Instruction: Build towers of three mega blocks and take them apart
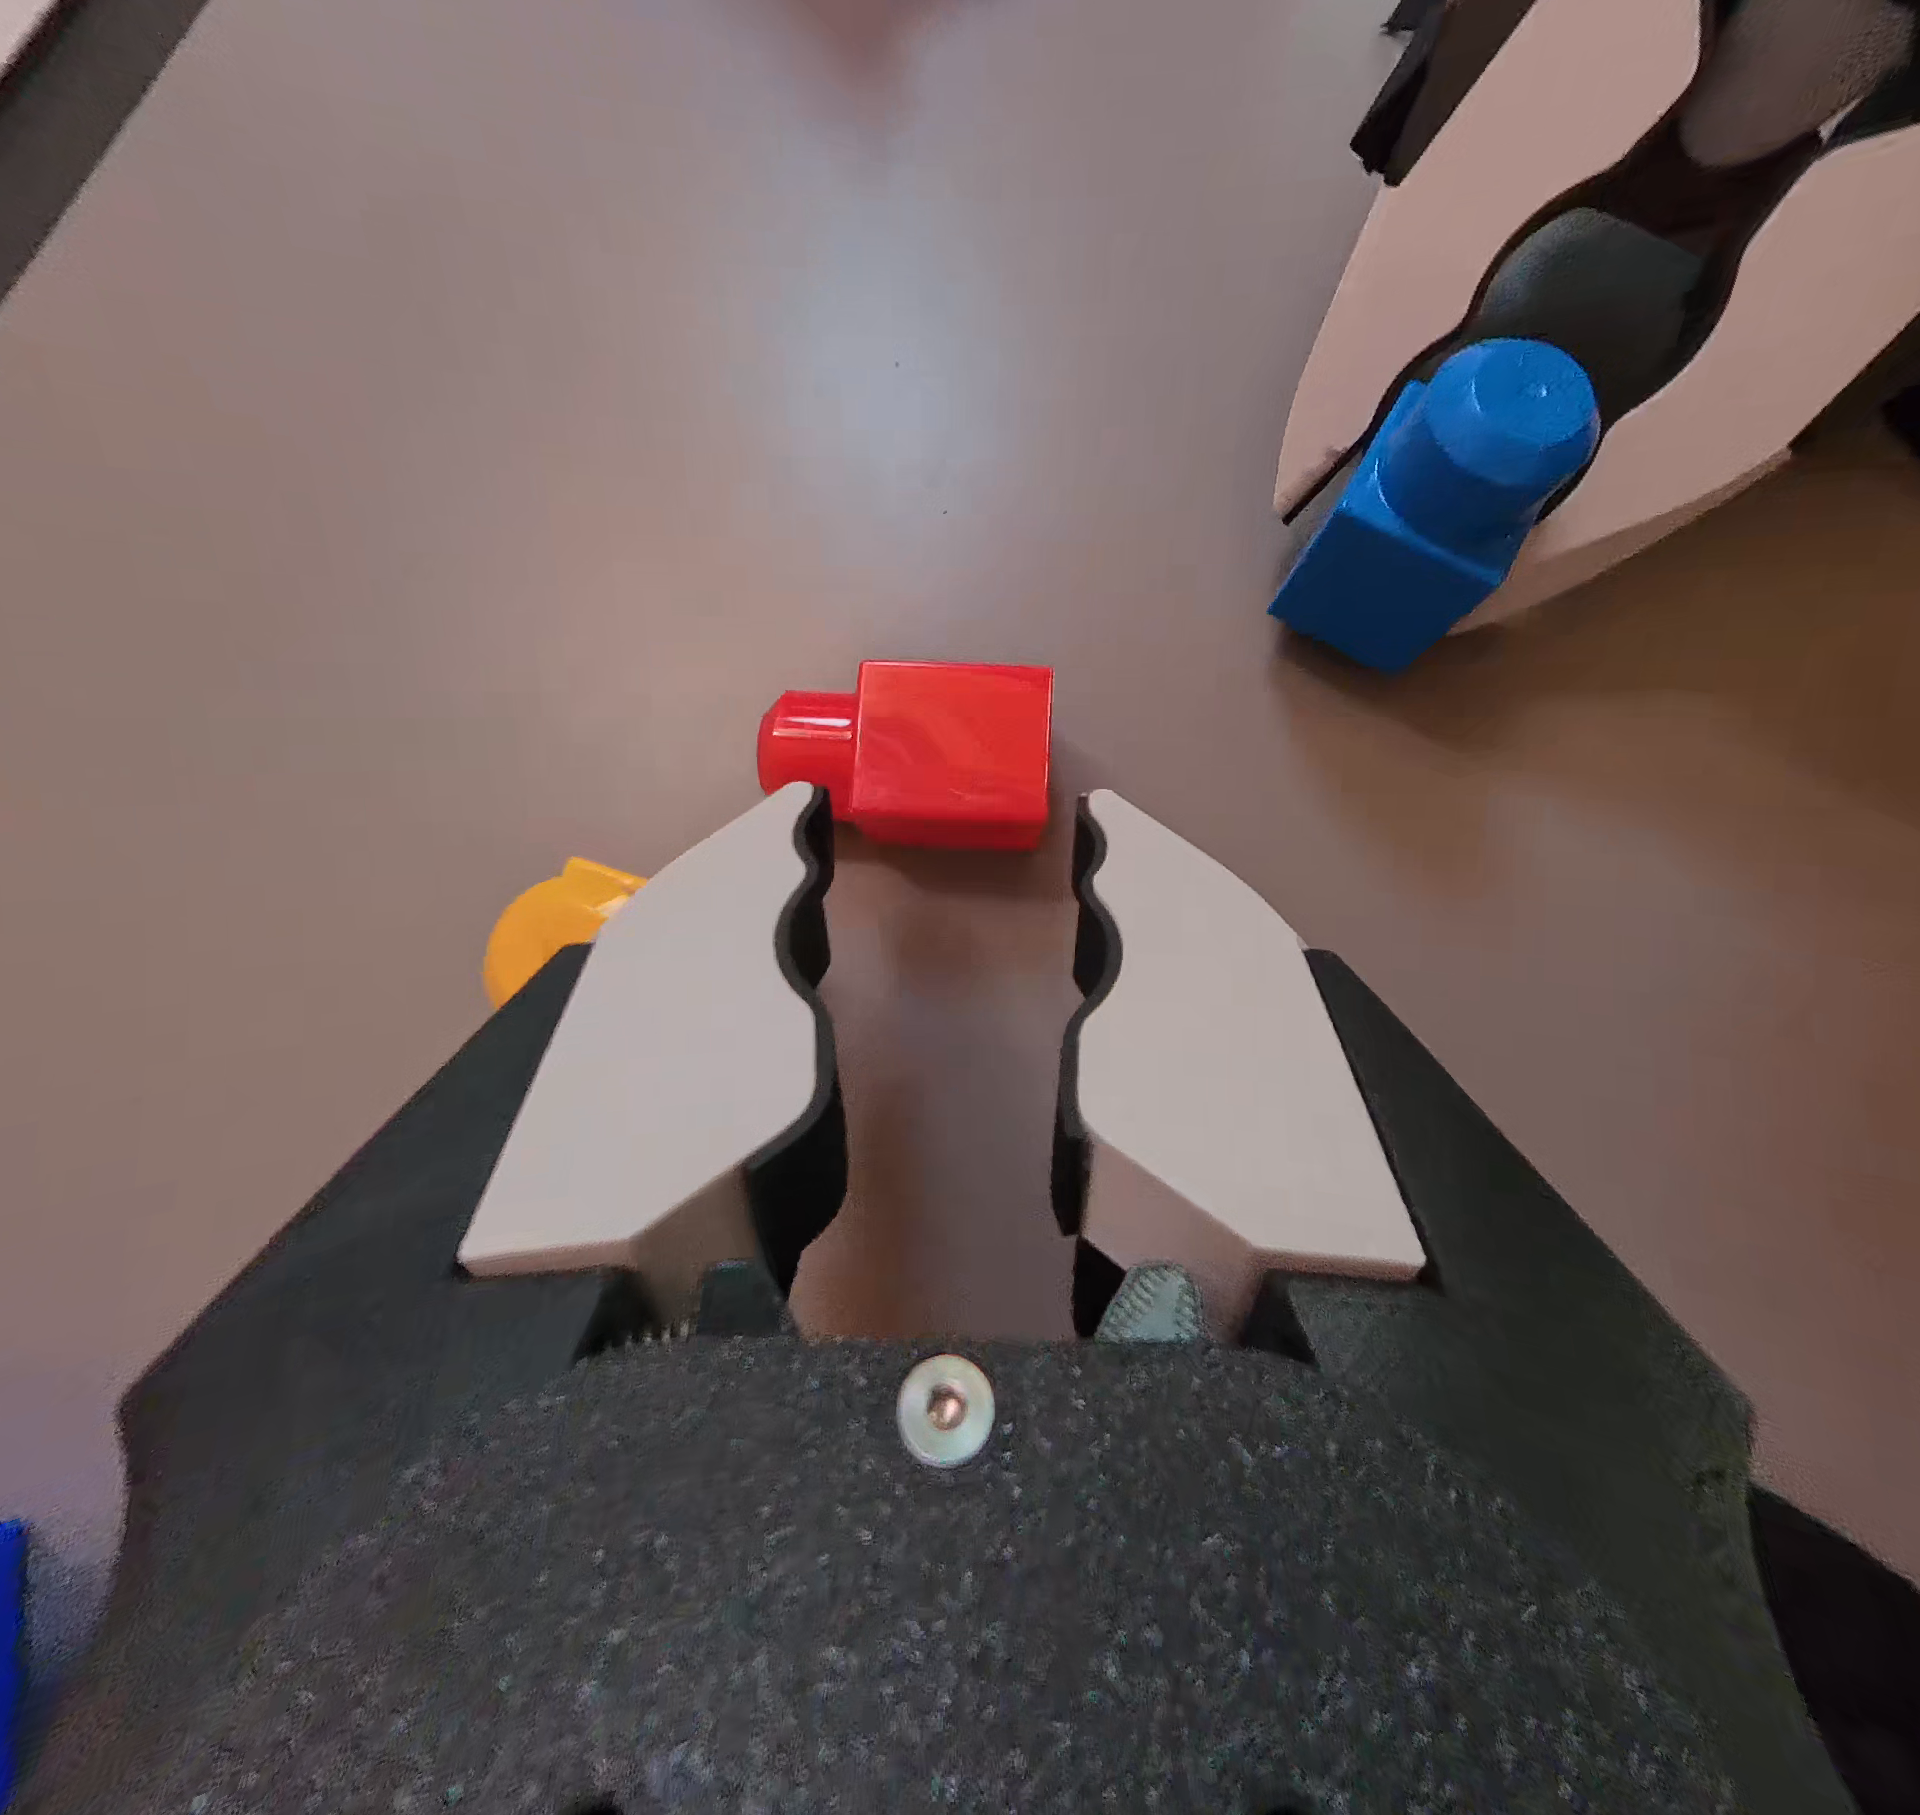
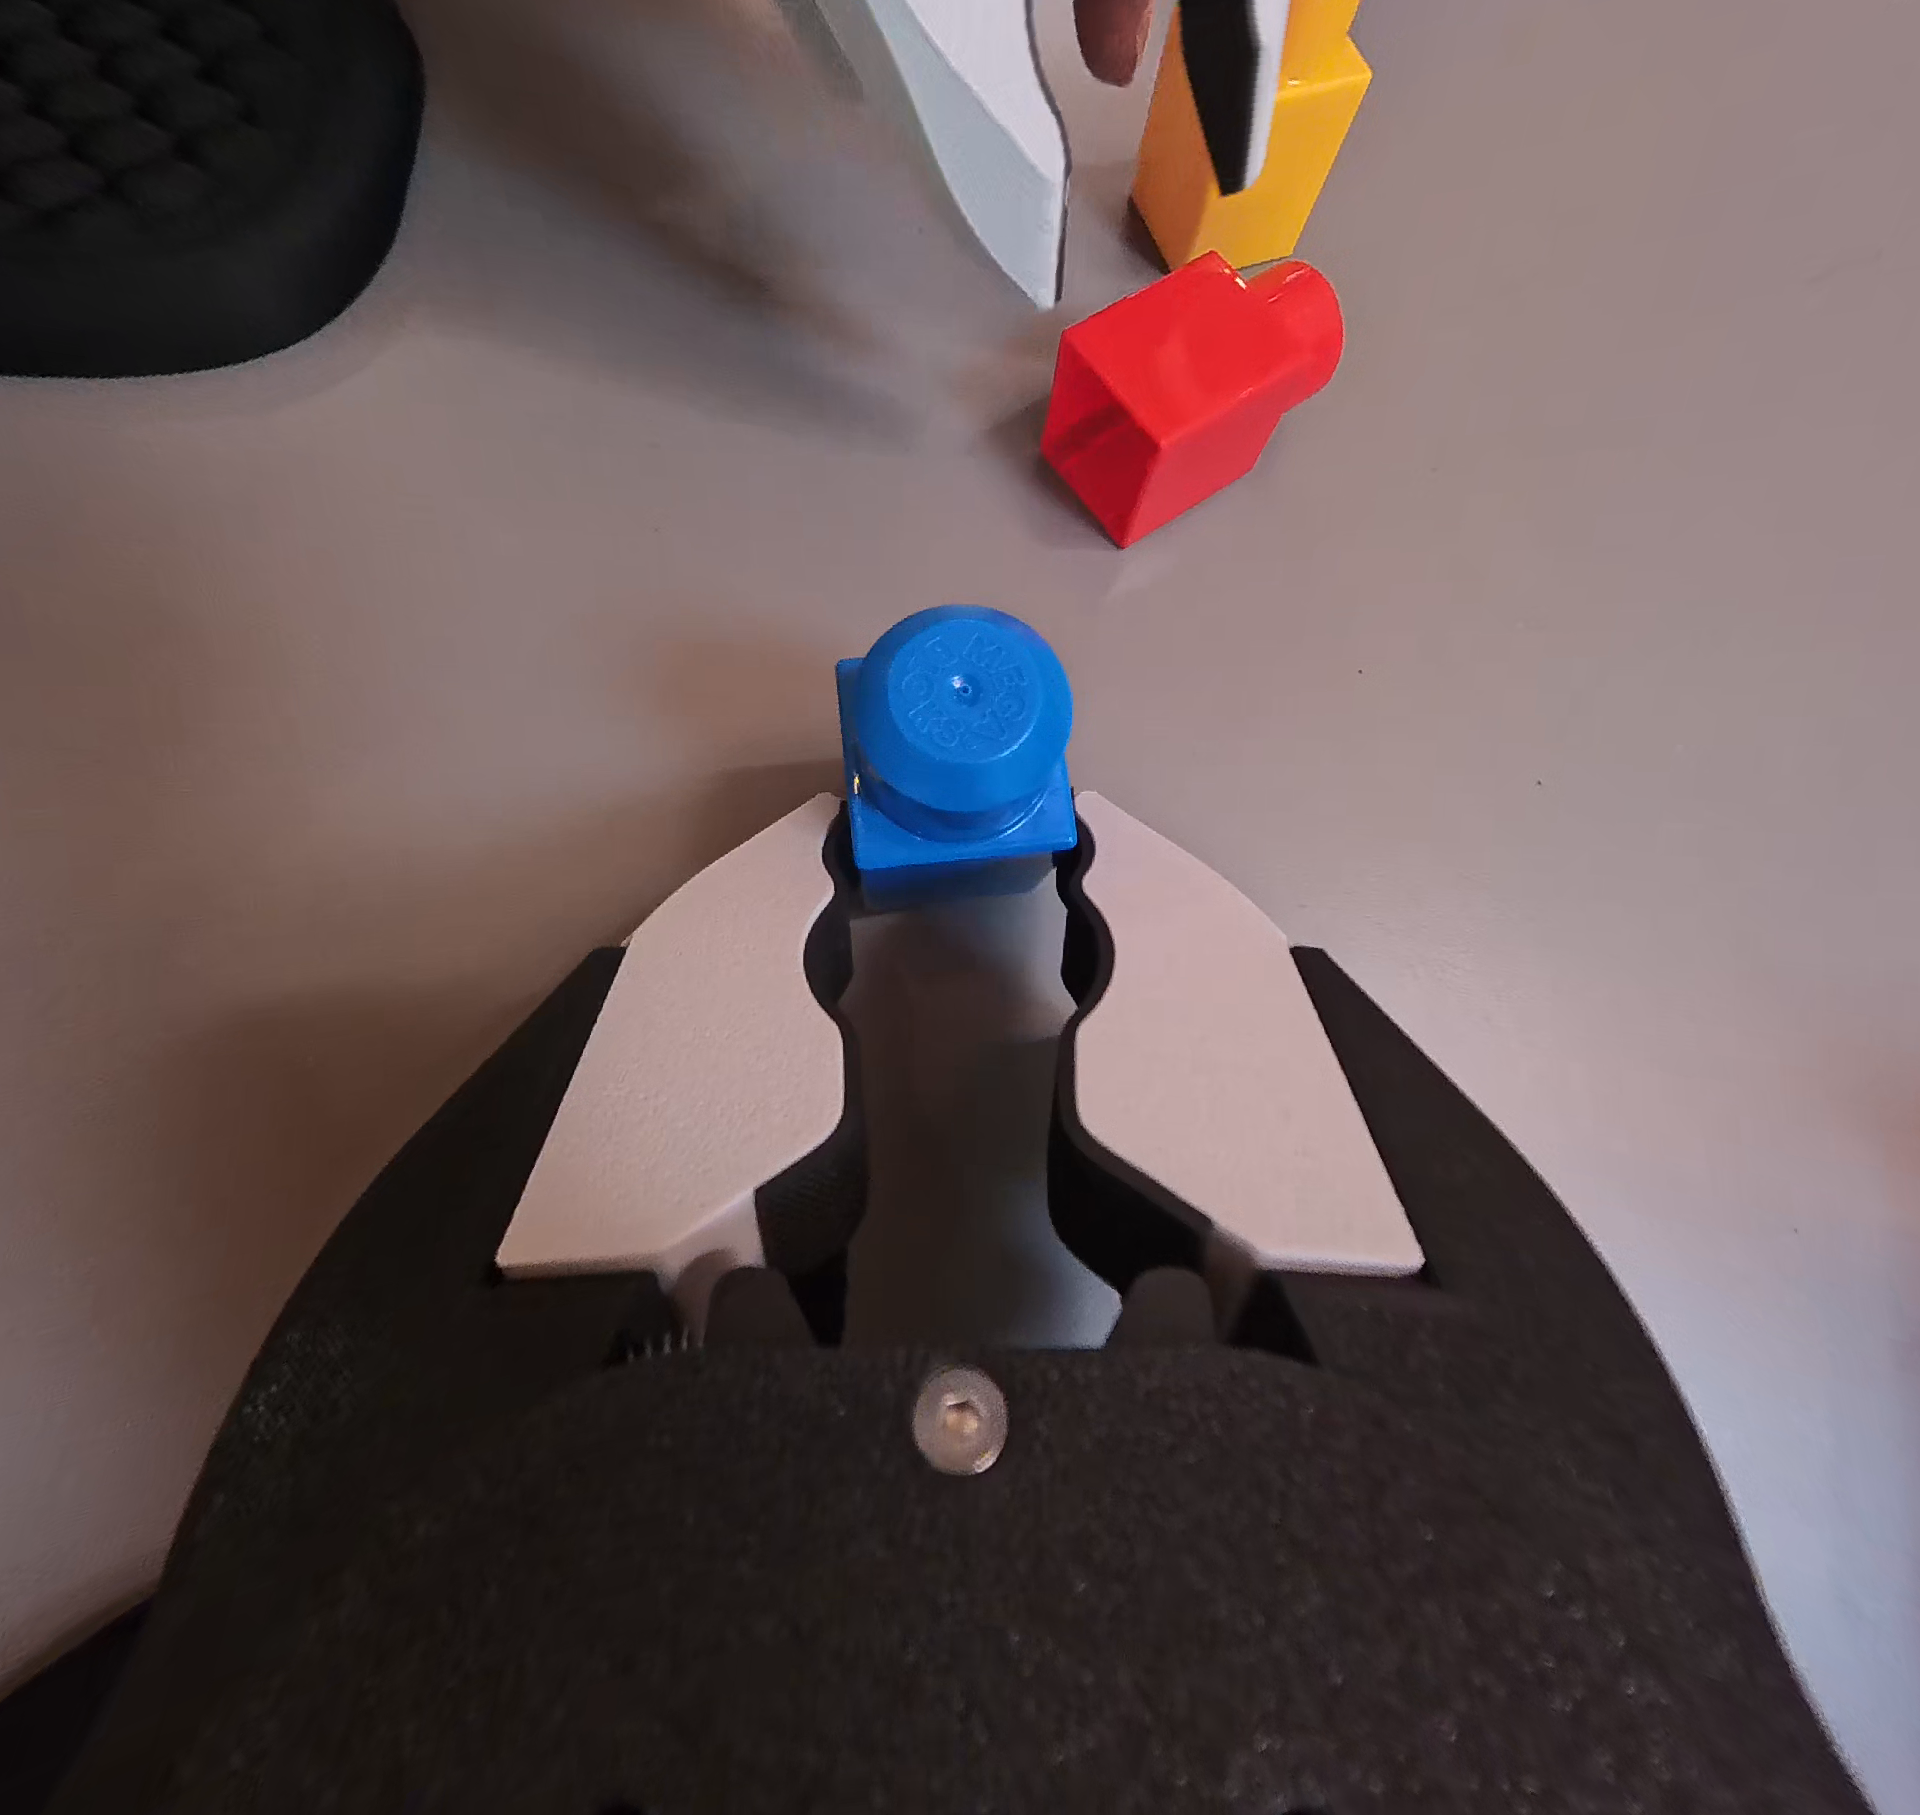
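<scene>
A red block (image 1: 951, 752) lies on its side on the brown table (image 1: 520, 518), stud pointing left. My left gripper (image 1: 948, 804) is open and empty, its fingertips just short of the red block. A yellow block (image 1: 540, 924) is partly hidden behind the left finger. My right gripper (image 2: 956, 830) is shut on an upright blue block (image 2: 956, 726), gripping its square base. That blue block (image 1: 1423, 508) also shows between the right gripper's fingers (image 1: 1455, 259) at the upper right. In the right wrist view, the red block (image 2: 1184, 394) lies in front of the upright yellow block (image 2: 1257, 176).
A black textured pad (image 2: 156, 134) lies at the far left in the right wrist view. A blue object (image 1: 10, 1620) shows at the lower left edge of the left wrist view. The table edge (image 1: 125, 134) runs along the upper left.
</scene>
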